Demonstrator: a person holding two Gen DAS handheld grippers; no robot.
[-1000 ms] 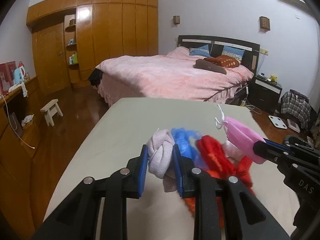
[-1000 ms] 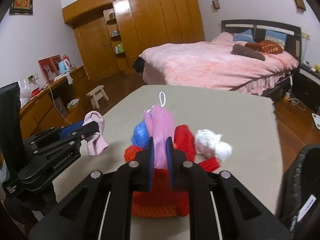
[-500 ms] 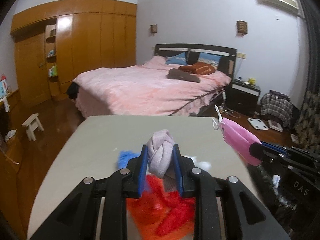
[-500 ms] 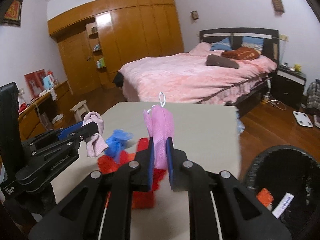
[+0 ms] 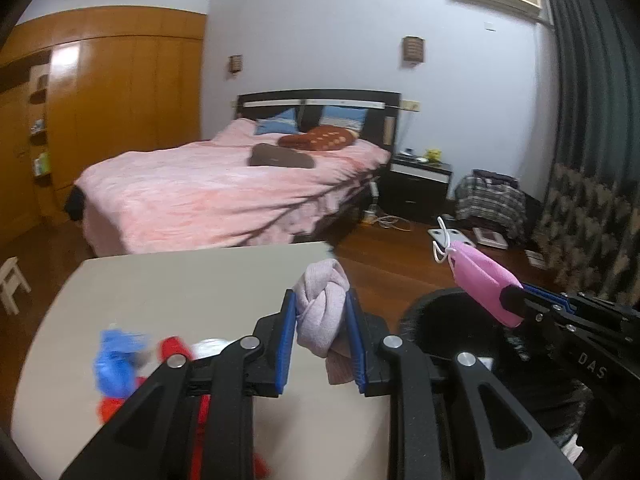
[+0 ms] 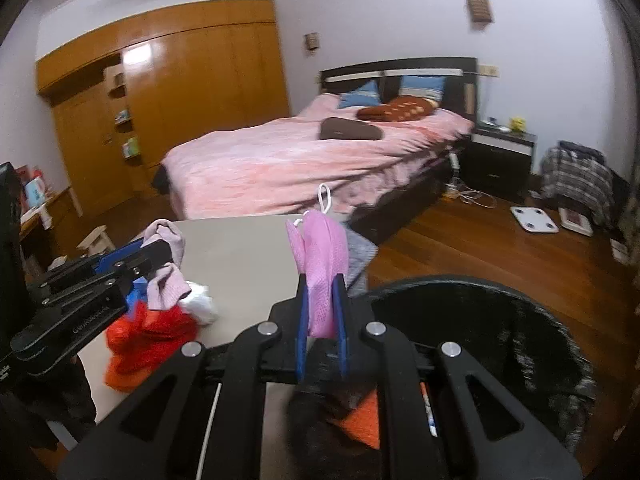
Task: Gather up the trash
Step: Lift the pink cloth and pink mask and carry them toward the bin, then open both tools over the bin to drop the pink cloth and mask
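My left gripper (image 5: 321, 310) is shut on a pale pink knotted cloth (image 5: 320, 296), held over the right edge of the beige table (image 5: 180, 280). My right gripper (image 6: 322, 294) is shut on a pink face mask (image 6: 322, 252) whose white loop sticks up, at the near rim of a black trash bin (image 6: 480, 284). In the left wrist view the right gripper (image 5: 516, 300) and the mask (image 5: 480, 280) hang above the bin (image 5: 436, 304). The left gripper (image 6: 160, 250) and its cloth (image 6: 166, 280) show at the left of the right wrist view.
A pile of red (image 6: 148, 336), blue (image 5: 114, 364) and white (image 6: 200, 304) trash lies on the table. Something orange (image 6: 360, 416) lies in the bin. Beyond are a pink bed (image 5: 224, 196), a nightstand (image 5: 416, 184), a floor scale (image 6: 534, 220) and a small stool (image 5: 10, 284).
Both grippers have swung right, away from above the trash pile and toward the black bin, each keeping its grip. The pile now sits at the left and the bin fills the lower right.
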